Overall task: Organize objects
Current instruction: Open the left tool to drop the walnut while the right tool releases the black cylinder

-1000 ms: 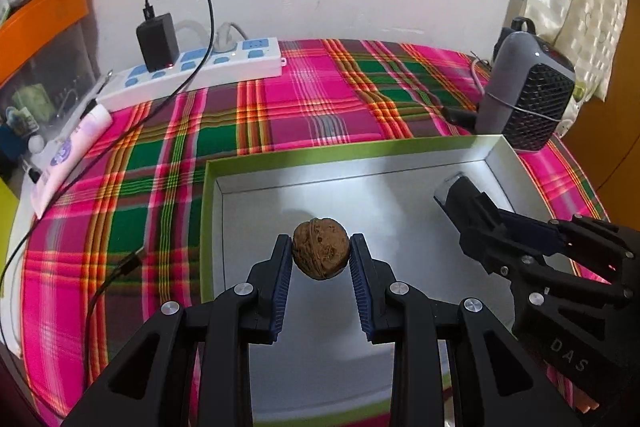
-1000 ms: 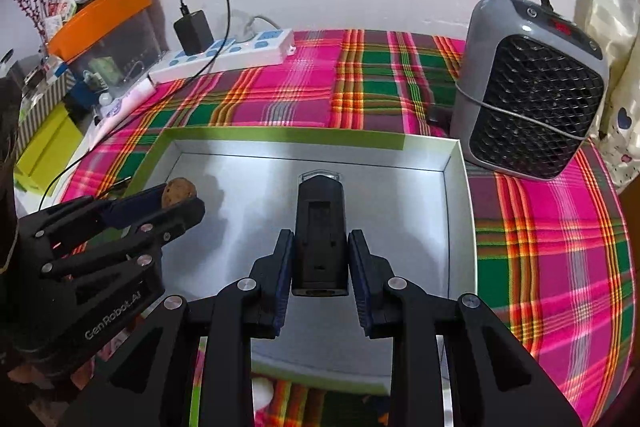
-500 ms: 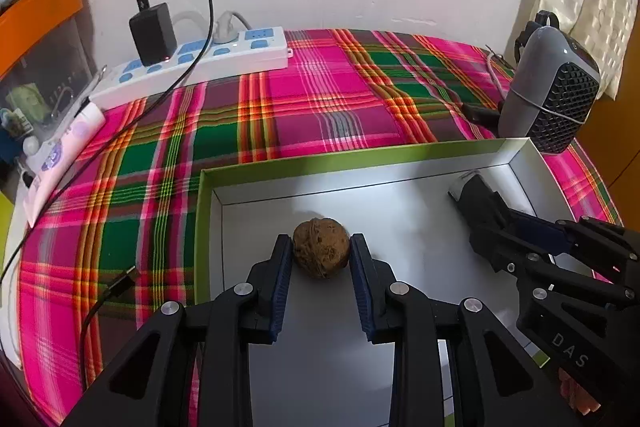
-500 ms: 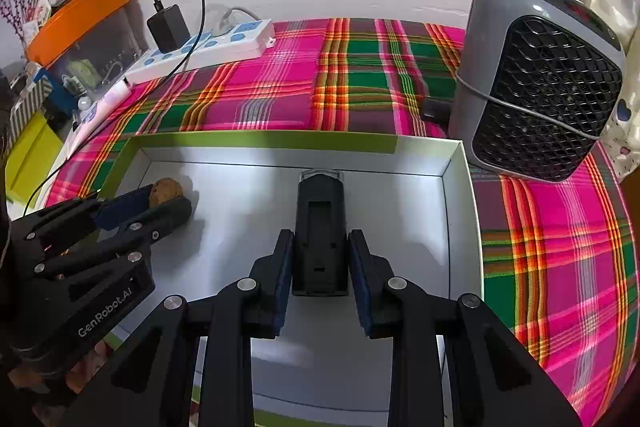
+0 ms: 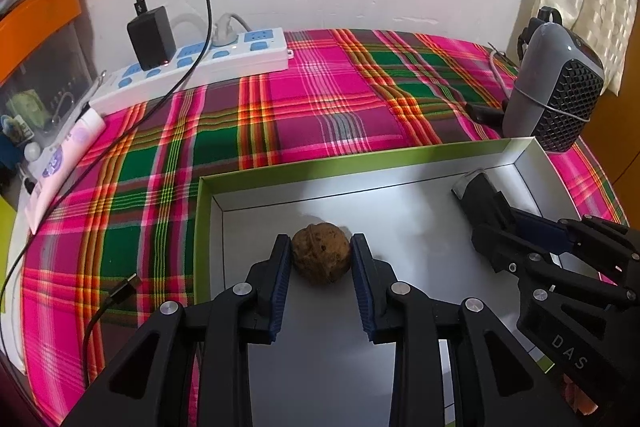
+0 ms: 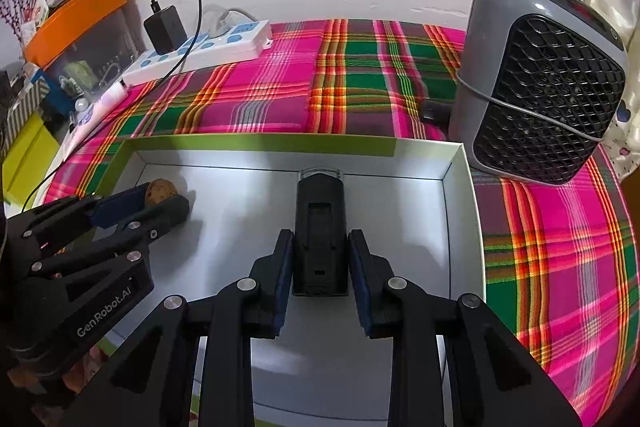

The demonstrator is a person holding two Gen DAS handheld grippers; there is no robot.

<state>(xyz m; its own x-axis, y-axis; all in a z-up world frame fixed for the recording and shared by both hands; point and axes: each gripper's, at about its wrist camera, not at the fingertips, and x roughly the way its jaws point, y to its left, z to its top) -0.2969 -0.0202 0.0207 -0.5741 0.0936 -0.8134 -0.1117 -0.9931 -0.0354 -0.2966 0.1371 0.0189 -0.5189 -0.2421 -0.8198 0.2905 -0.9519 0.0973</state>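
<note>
My left gripper (image 5: 321, 251) is shut on a brown walnut (image 5: 321, 256) low over the floor of a green-rimmed white box (image 5: 360, 157), near its left wall. My right gripper (image 6: 320, 251) is shut on a black rectangular device (image 6: 320, 231) with a clear front end, held low inside the same box (image 6: 260, 143), toward its right side. Each gripper shows in the other's view: the right one (image 5: 486, 215) with the device at the box's right, the left one (image 6: 160, 201) with the walnut (image 6: 160, 190) at the box's left.
The box lies on a pink and green plaid cloth (image 5: 320, 95). A grey fan heater (image 6: 540, 83) stands right of the box. A white power strip (image 5: 192, 71) with a black charger (image 5: 150, 37) lies at the back left. A loose cable plug (image 5: 122, 291) lies left of the box.
Both grippers have come down into the box with their objects. The walnut now sits close to the box floor and the device has moved toward the far wall.
</note>
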